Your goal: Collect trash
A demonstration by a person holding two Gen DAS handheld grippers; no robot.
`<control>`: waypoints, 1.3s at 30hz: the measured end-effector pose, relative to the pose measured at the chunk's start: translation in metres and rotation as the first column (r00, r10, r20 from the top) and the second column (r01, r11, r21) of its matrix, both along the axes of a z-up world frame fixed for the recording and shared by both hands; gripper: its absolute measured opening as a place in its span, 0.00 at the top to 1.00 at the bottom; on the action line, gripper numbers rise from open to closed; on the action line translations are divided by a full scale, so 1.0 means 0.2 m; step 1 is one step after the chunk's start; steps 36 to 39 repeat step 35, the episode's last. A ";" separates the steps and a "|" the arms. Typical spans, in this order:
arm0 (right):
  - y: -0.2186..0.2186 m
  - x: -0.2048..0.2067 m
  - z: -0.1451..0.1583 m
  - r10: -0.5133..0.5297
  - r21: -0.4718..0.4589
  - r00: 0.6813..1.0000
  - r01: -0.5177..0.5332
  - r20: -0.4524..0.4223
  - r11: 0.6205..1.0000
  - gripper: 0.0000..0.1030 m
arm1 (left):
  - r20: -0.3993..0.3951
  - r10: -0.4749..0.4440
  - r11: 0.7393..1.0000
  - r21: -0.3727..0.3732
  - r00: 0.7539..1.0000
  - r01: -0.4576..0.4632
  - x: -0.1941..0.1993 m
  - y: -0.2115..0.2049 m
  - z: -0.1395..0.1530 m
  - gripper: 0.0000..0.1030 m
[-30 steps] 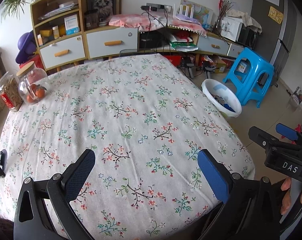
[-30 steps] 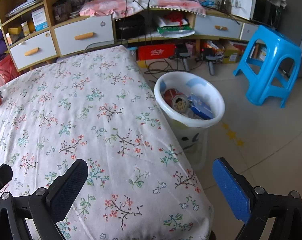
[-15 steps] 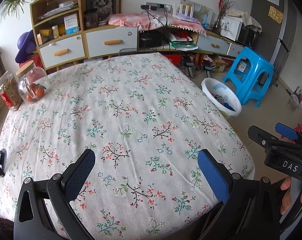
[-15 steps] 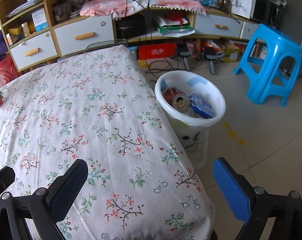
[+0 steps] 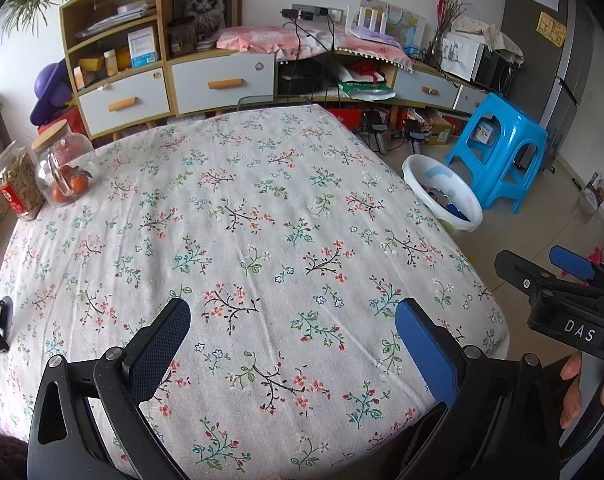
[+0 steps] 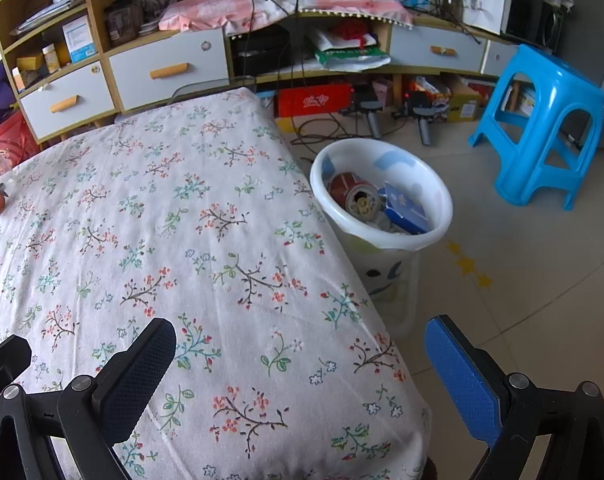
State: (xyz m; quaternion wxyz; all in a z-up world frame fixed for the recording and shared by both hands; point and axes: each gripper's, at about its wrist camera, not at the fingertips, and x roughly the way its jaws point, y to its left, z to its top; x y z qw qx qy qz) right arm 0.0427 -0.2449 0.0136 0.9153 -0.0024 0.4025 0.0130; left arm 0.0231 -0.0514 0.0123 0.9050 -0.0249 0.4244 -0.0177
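I hold both claws low over the near edge of the white flower-printed tablecloth (image 5: 261, 220), and both are spread wide with nothing between their pads — my left gripper (image 5: 293, 344) over the middle of the cloth, my right gripper (image 6: 302, 368) over the table's right-hand corner. The relation that matters is where the trash lies: I see no loose scrap on the cloth at all. What I can see of it sits in the white round plastic bin (image 6: 382, 240) on the floor, just beside the table's right edge — a red drinks can (image 6: 352, 196) lying on its side with its open end turned up toward me, and a blue flat carton (image 6: 408, 210) leaning beside it. That bin is ahead and to the right of my right gripper, clearly the nearer of the 2. The 2 glass jars (image 5: 41, 176) at the far left corner look like keepers, not rubbish, so I judge the collecting nearly or fully done.
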 end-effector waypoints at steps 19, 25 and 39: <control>0.02 -0.01 -0.02 -0.003 0.001 1.000 0.003 -0.003 1.000 0.01 | -0.005 0.014 1.000 0.012 1.000 -0.014 -0.01 -0.01 -0.01 0.00; 0.02 0.00 -0.03 -0.006 -0.002 1.000 0.006 -0.007 1.000 0.01 | -0.002 0.031 0.999 0.012 1.000 -0.031 0.00 0.01 -0.01 0.00; 0.02 0.02 -0.08 -0.028 0.002 0.999 0.028 -0.047 1.000 0.01 | -0.047 0.076 0.997 -0.002 0.996 -0.076 0.06 0.08 -0.06 0.00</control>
